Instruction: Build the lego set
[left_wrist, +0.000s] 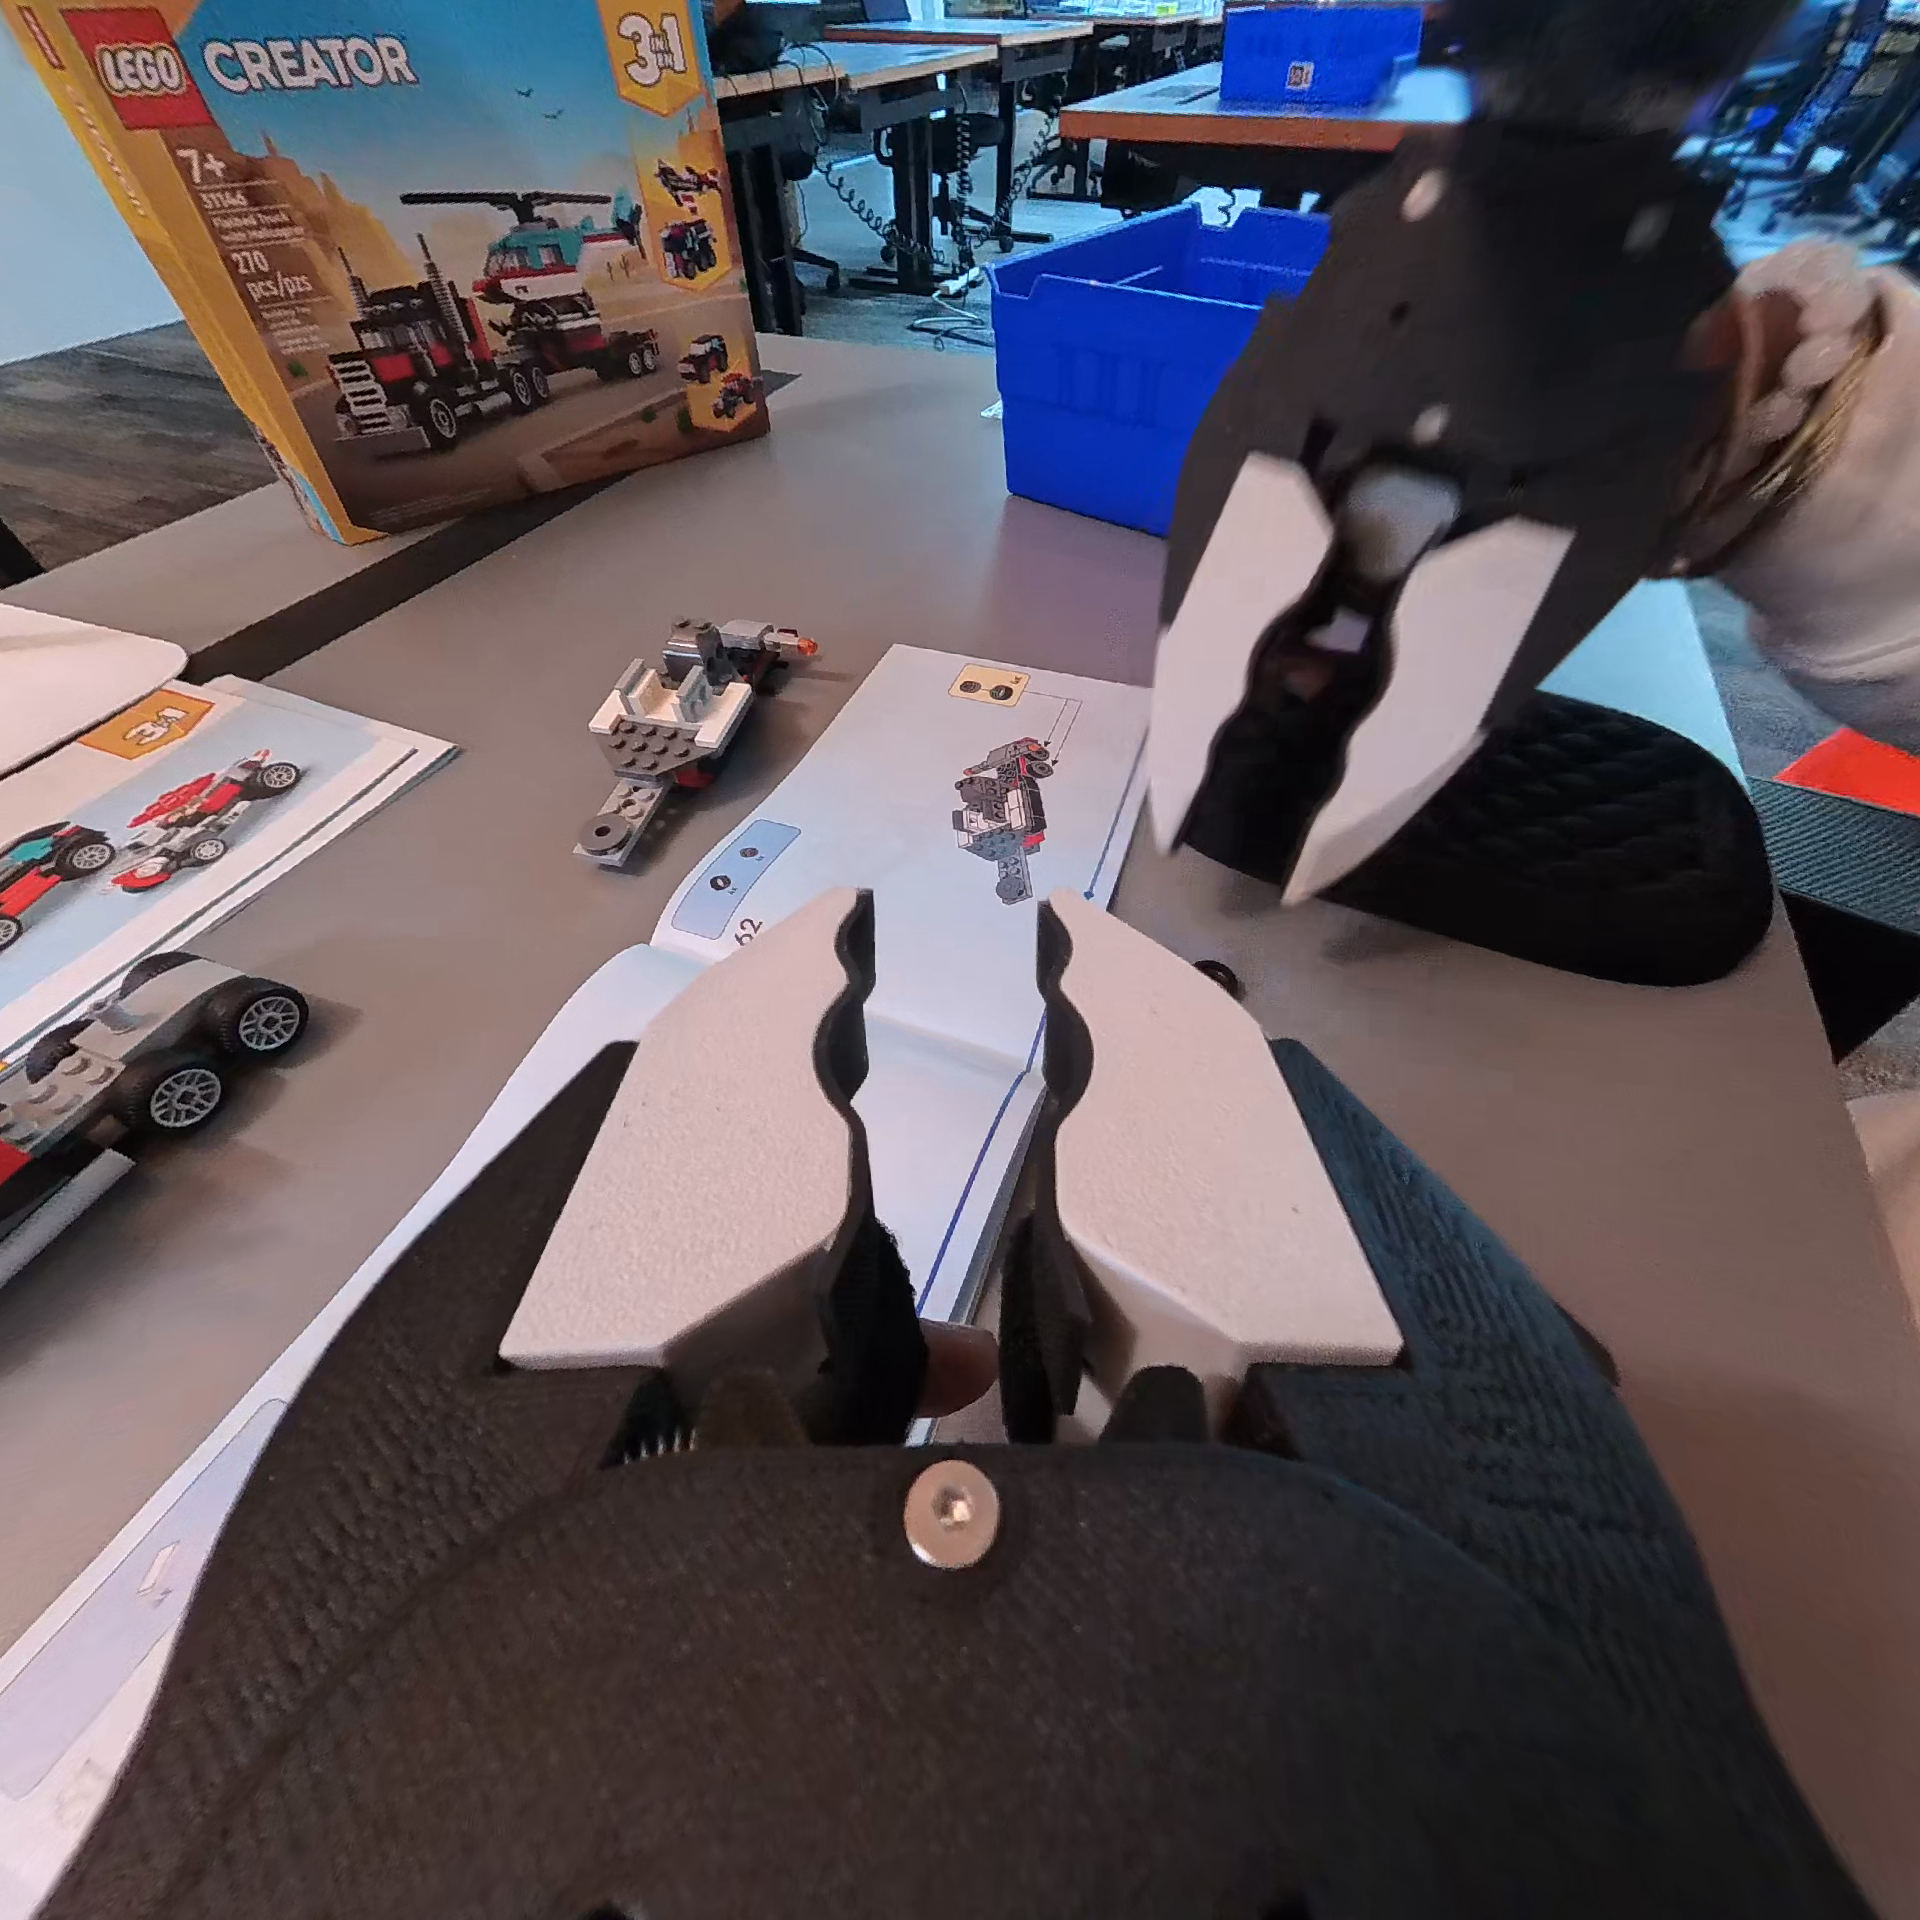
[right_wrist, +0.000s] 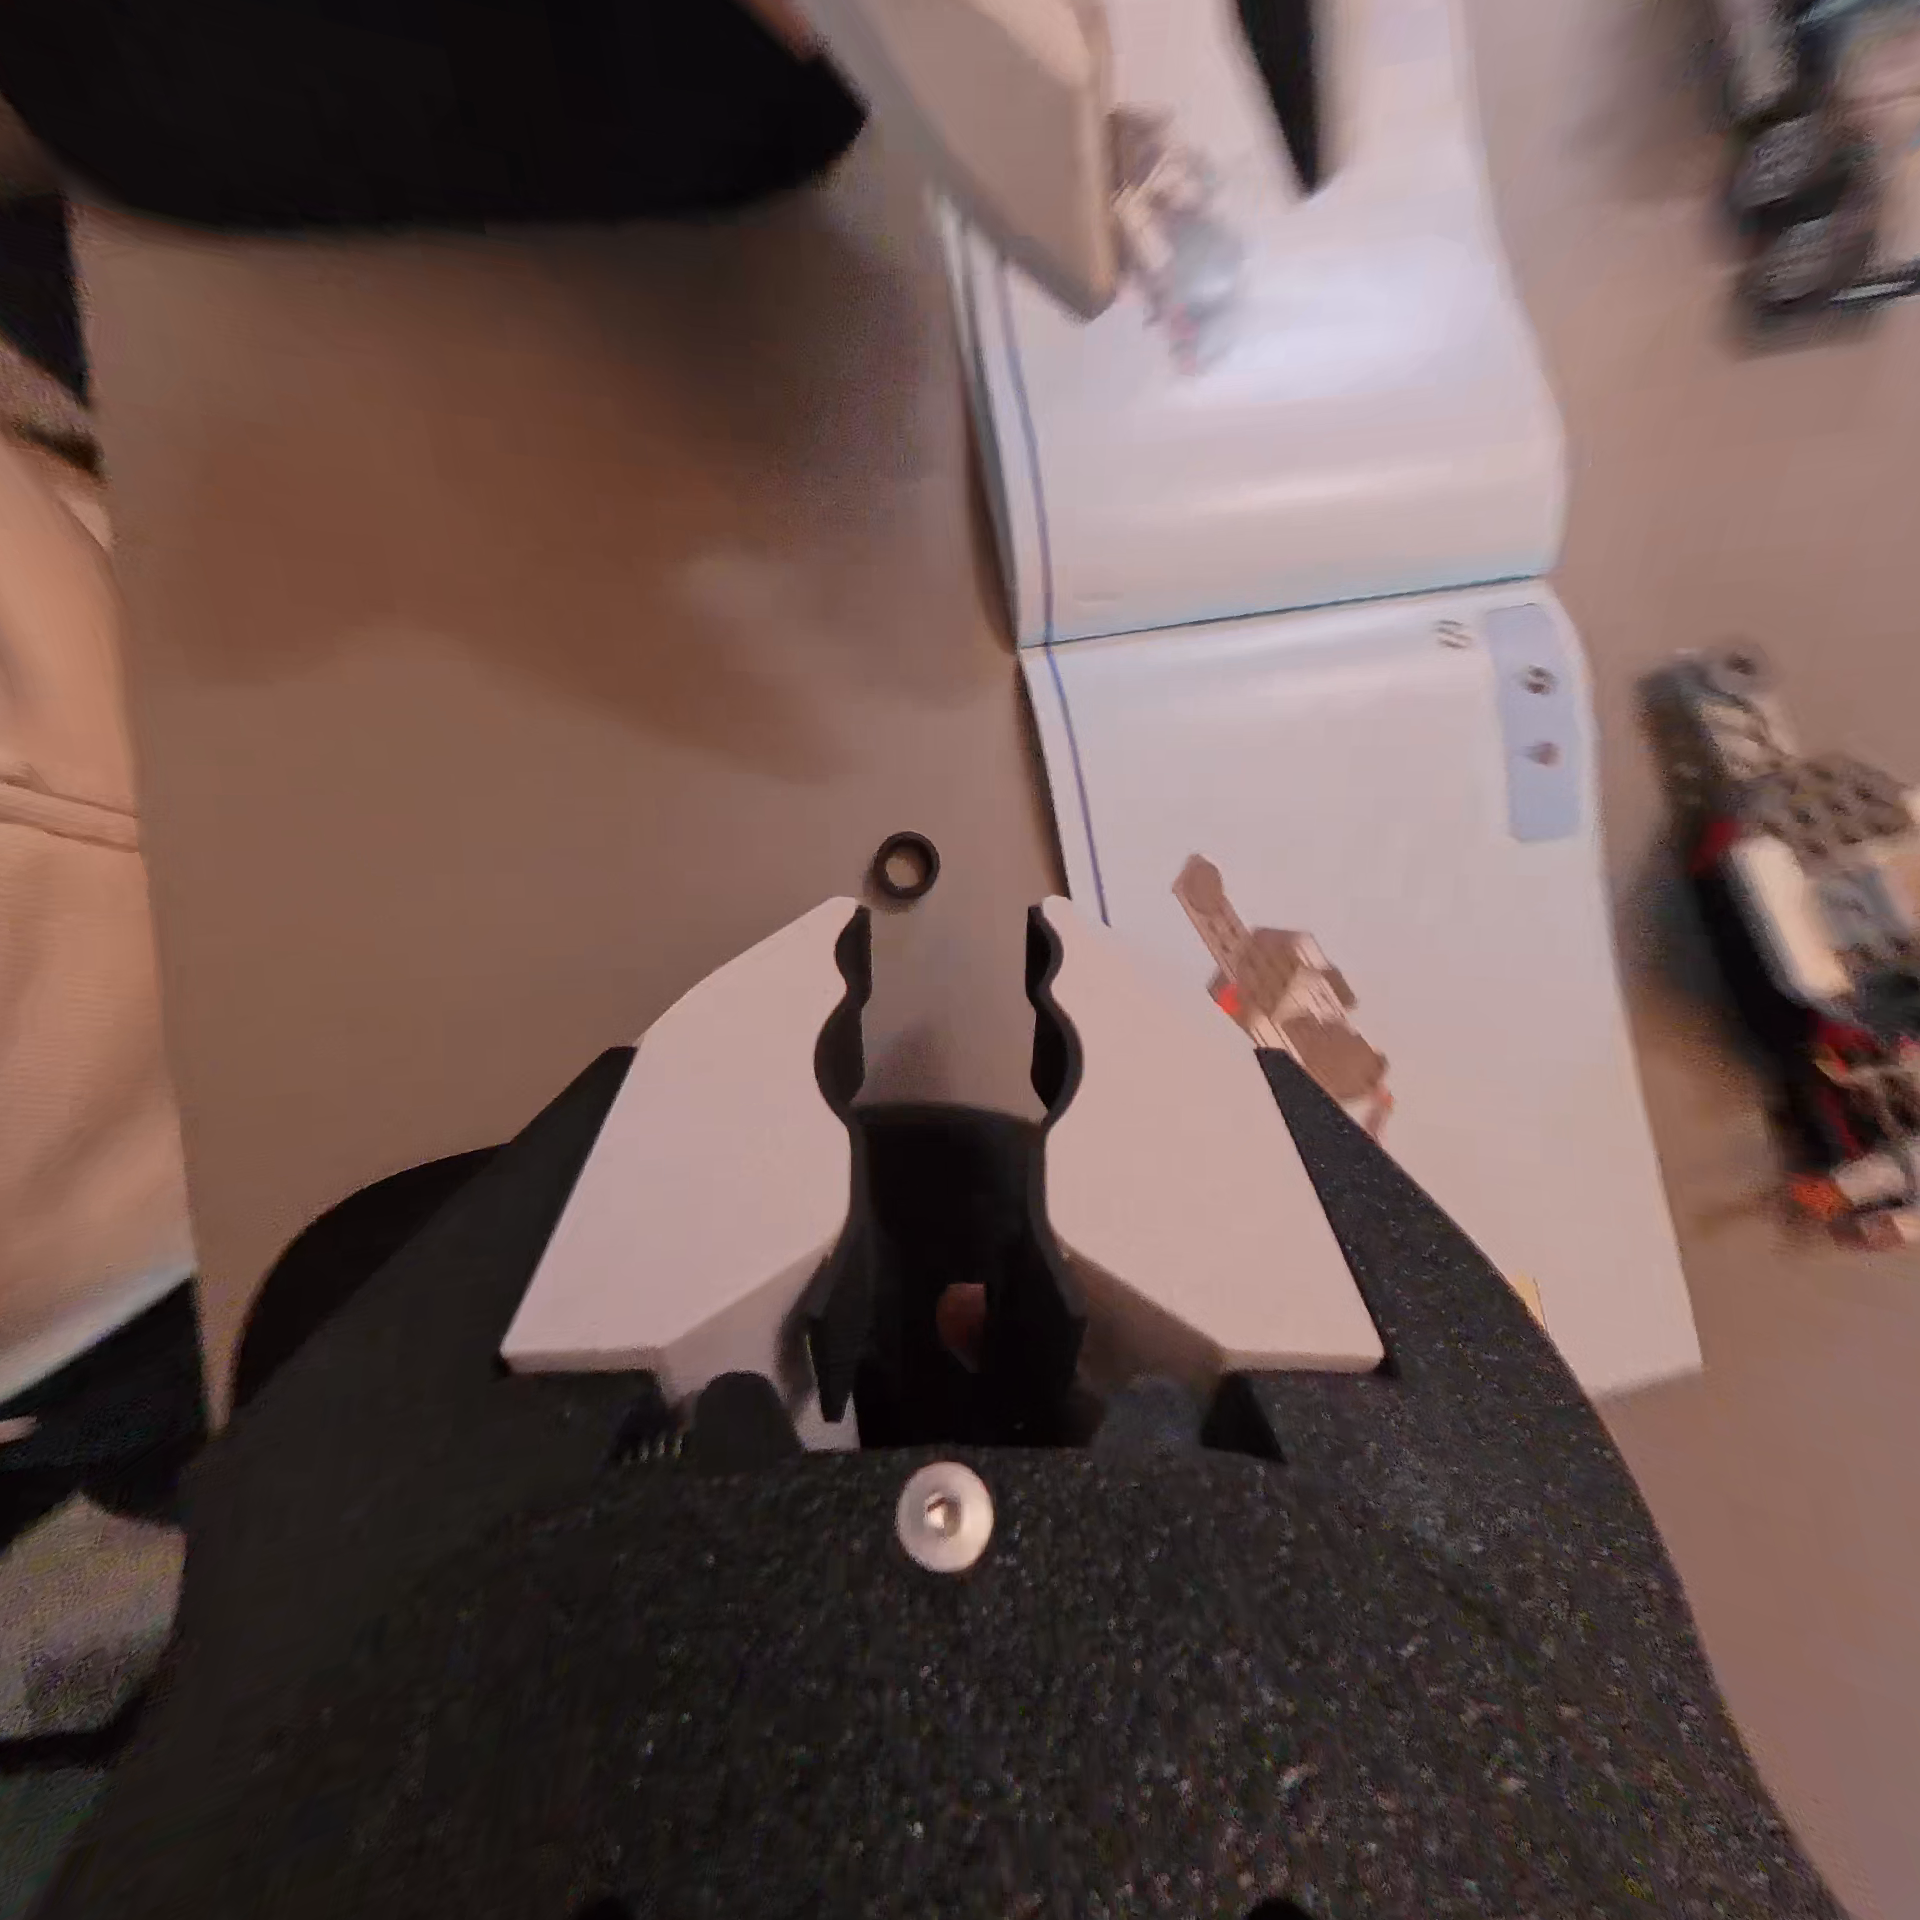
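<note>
Black ring (right_wrist: 907, 861), one; both grippers' (left_wrist: 956, 914) (right_wrist: 951, 914) jaws apart, empty; two booklets (left_wrist: 935, 831).

Bare table (right_wrist: 520, 623) around small black ring (right_wrist: 906, 860); open booklet (right_wrist: 1299, 499) beside.

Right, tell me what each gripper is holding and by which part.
Nothing is held. The left gripper hangs open over the instruction booklet; the right gripper is open too, its jaws just short of a small black ring lying on the table.
</note>
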